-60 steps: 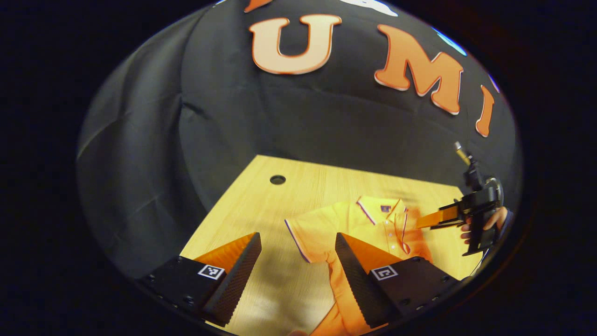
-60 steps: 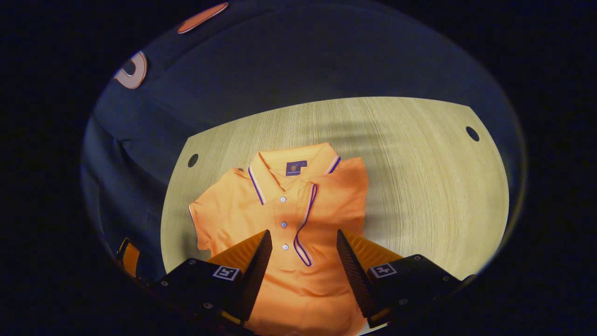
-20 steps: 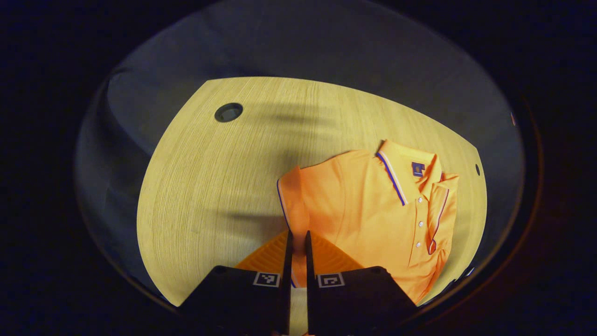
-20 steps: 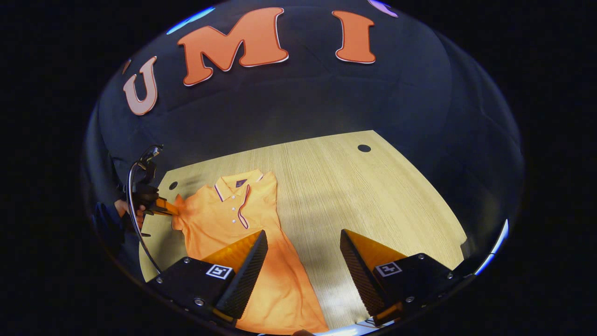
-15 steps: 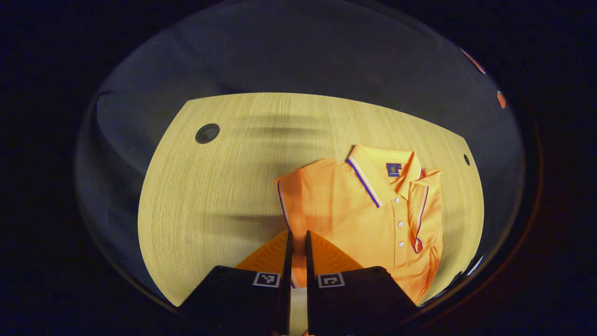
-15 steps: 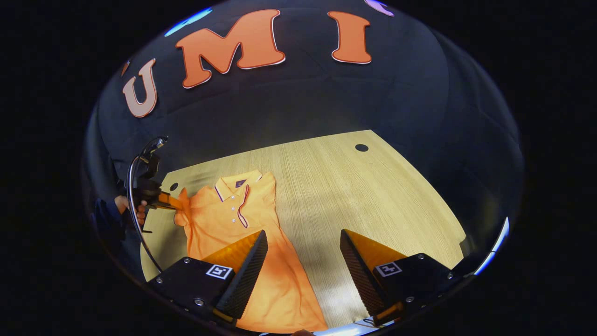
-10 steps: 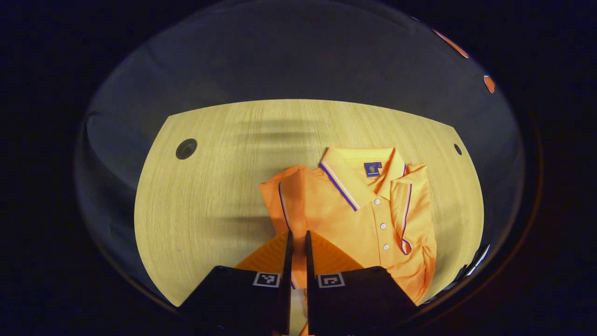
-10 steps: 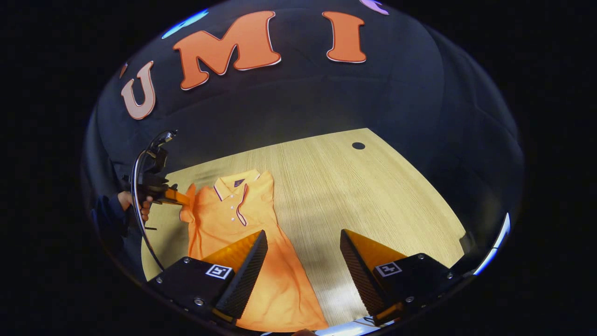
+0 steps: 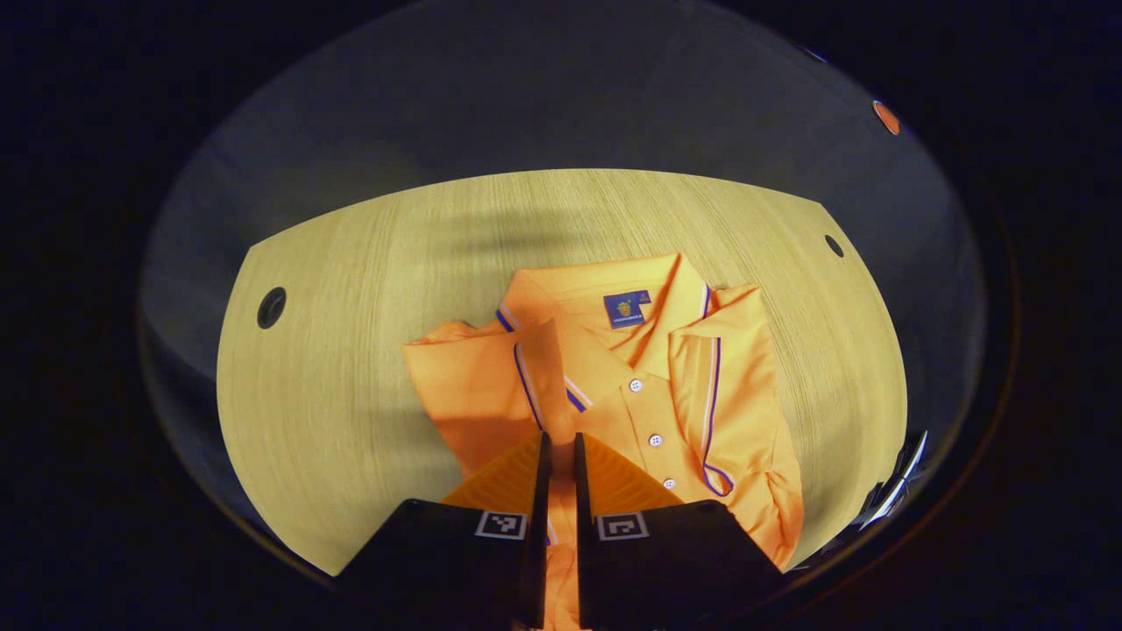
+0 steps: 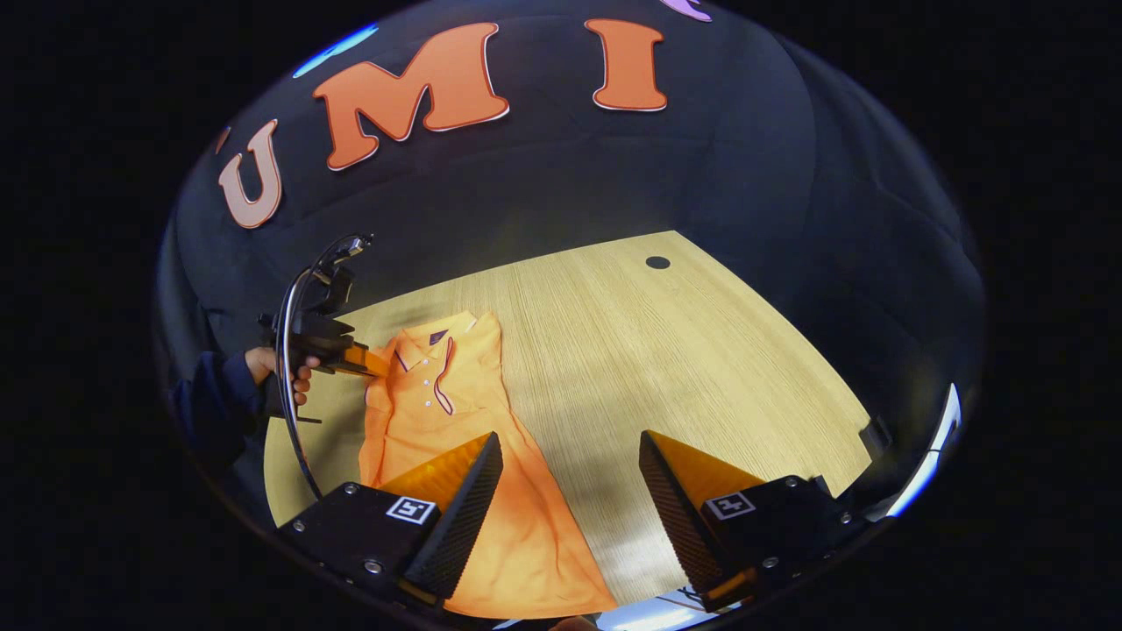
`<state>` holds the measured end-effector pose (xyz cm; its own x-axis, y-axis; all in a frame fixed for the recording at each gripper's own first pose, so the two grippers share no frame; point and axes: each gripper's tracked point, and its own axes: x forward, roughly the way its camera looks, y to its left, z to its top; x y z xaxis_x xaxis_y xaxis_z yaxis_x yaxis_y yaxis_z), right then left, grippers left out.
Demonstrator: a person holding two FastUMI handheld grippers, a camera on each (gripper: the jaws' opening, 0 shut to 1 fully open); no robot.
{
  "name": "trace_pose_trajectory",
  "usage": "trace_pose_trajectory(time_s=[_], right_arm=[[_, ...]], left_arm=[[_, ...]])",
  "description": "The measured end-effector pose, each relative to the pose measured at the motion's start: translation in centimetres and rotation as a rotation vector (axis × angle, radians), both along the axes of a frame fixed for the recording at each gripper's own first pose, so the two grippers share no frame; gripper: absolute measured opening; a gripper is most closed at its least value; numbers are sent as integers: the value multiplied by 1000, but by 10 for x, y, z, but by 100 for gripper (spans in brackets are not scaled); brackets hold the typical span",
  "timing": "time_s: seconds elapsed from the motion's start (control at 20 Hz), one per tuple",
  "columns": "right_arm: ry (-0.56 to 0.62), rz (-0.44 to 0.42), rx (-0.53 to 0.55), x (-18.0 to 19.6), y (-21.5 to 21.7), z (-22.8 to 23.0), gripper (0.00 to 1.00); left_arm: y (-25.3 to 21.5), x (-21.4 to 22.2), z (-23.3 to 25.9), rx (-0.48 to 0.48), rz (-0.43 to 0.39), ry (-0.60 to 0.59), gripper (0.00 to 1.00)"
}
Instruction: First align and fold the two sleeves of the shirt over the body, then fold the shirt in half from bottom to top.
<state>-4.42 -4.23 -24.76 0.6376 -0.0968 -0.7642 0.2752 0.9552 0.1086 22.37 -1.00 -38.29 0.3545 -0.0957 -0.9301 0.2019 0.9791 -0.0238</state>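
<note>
Now the left tool [image 9: 558, 456] has carried the sleeve [image 9: 491, 386] over the shirt [image 9: 692, 394].

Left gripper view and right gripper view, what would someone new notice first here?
The bright orange polo shirt on the pale wooden table stands out at once. In the left gripper view, the left gripper is shut on the trimmed edge of a sleeve and holds it over the shirt's front. In the right gripper view, the right gripper is open above the lower part of the shirt.
</note>
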Motion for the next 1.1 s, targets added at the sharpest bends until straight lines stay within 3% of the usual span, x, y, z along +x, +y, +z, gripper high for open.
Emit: trace_pose_trajectory(time_s=[0.35, 0.45, 0.5, 0.55, 0.75, 1.1], right_arm=[[20, -18, 0, -6, 5, -5, 96], [17, -9, -1, -9, 6, -5, 96], [16, 3, 3, -8, 9, -6, 96], [19, 13, 5, -7, 10, -7, 96], [16, 74, 18, 0, 13, -10, 96], [-2, 201, 38, 9, 21, -14, 96]], left_arm=[[-26, -4, -13, -47, -19, 44, 18], [-34, -8, -13, -85, -19, 50, 35], [-37, -8, -9, -96, -16, 47, 51], [-38, -11, -5, -110, -12, 42, 52], [-33, -26, 9, -126, 15, 12, 96], [-12, -67, 49, -124, 80, -72, 94]])
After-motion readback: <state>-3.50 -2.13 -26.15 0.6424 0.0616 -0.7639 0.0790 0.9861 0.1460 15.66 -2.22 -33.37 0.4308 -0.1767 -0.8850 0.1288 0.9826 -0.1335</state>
